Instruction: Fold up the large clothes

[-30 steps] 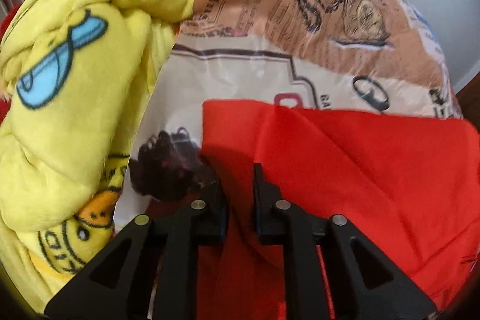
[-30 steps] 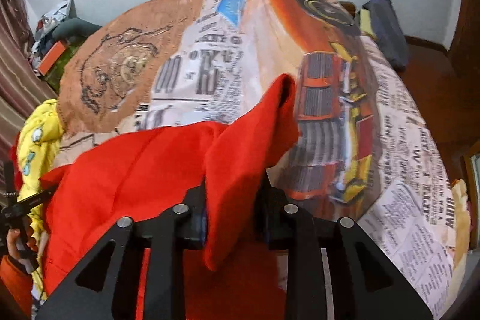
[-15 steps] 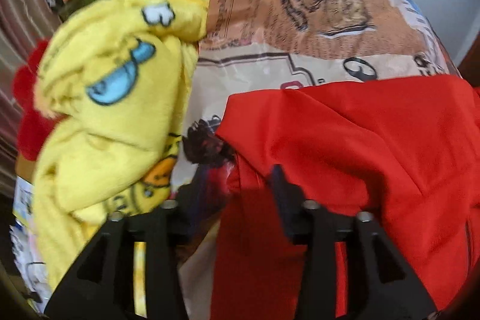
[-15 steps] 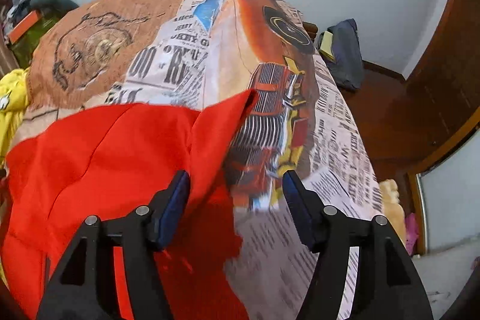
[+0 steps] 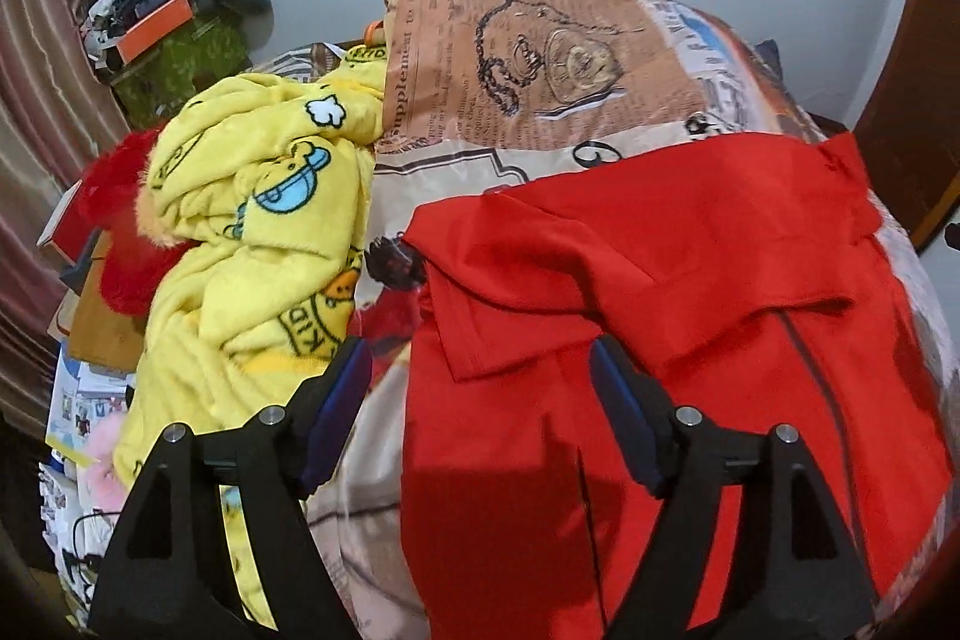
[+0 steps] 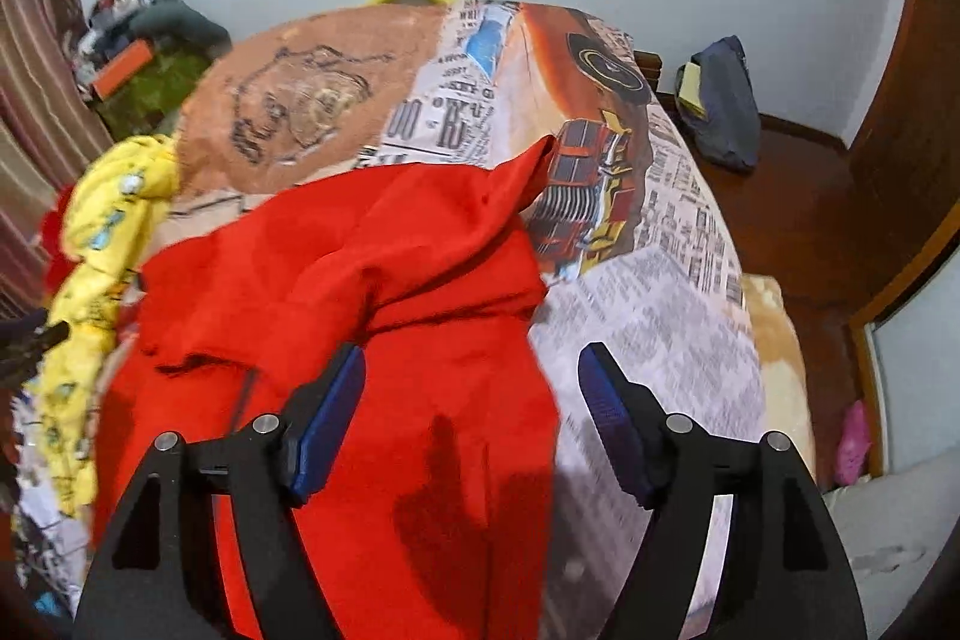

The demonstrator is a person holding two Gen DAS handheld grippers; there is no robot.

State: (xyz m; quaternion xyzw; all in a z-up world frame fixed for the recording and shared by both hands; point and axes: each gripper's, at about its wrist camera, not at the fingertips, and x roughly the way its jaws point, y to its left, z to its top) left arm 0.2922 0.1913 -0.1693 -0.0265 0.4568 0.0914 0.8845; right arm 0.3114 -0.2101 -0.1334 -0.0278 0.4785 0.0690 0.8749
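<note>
A large red garment (image 5: 690, 292) lies partly folded on the bed, its top edge doubled down over its body; it also shows in the right wrist view (image 6: 372, 280). My left gripper (image 5: 480, 370) is open and empty, raised above the garment's left edge. My right gripper (image 6: 471, 376) is open and empty, raised above the garment's right edge. One red corner (image 6: 534, 166) points up toward the car print.
The bed has a newspaper-and-car print sheet (image 6: 648, 316). A yellow cartoon blanket (image 5: 258, 232) is heaped on the left, with a red plush thing (image 5: 120, 244) beside it. Clutter is piled at the back left (image 5: 168, 34). A dark bag (image 6: 720, 106) lies on the floor on the right.
Both grippers were shut on the red garment a second ago. They have opened, let it drop onto the bed and pulled back and up.
</note>
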